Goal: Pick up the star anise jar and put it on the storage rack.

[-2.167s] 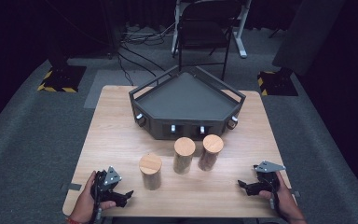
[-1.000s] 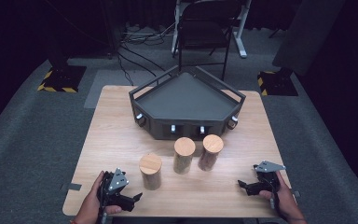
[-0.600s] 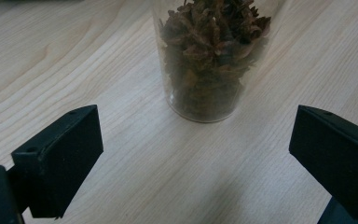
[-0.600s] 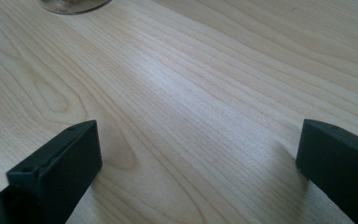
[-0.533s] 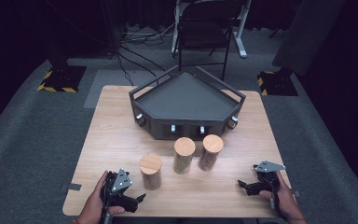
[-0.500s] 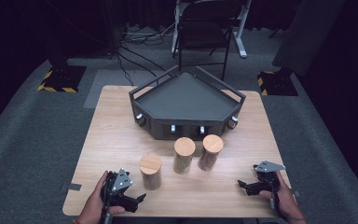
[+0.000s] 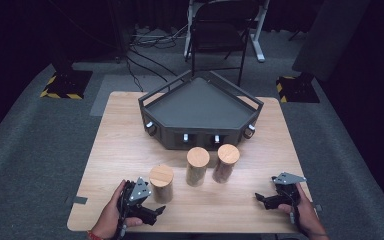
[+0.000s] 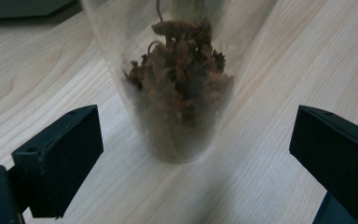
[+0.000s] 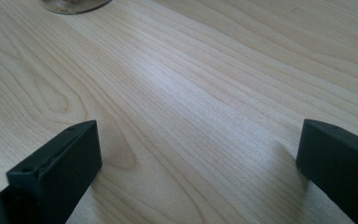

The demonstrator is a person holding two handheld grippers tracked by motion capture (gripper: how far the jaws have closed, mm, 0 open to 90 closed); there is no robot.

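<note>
Since the earlier frames my left gripper (image 7: pixel 152 212) has slid in from the table's left corner toward the middle, and it now sits just in front of the nearest jar (image 7: pixel 161 183); my right gripper (image 7: pixel 266 199) has not shifted from its spot near the right front edge. In the left gripper view my jaws stand wide apart with the jar (image 8: pixel 179 79) between and beyond them, not touched by either jaw; through its clear wall I see a clump of dark brown dried spice, star-shaped pieces among it. In the right gripper view my jaws are also spread wide, holding nothing, with bare wood grain between them and the base of a jar (image 9: pixel 74 4) at the top edge. Counting: there are three jars with round wooden lids, all upright on the wooden table (image 7: pixel 120 150) — the near left one, a middle jar (image 7: pixel 197 166) and a right jar (image 7: pixel 227 162) standing just beside each other. Behind them sits one dark angular tray (image 7: pixel 200 102), and beyond the table one black chair (image 7: pixel 219 37).
</note>
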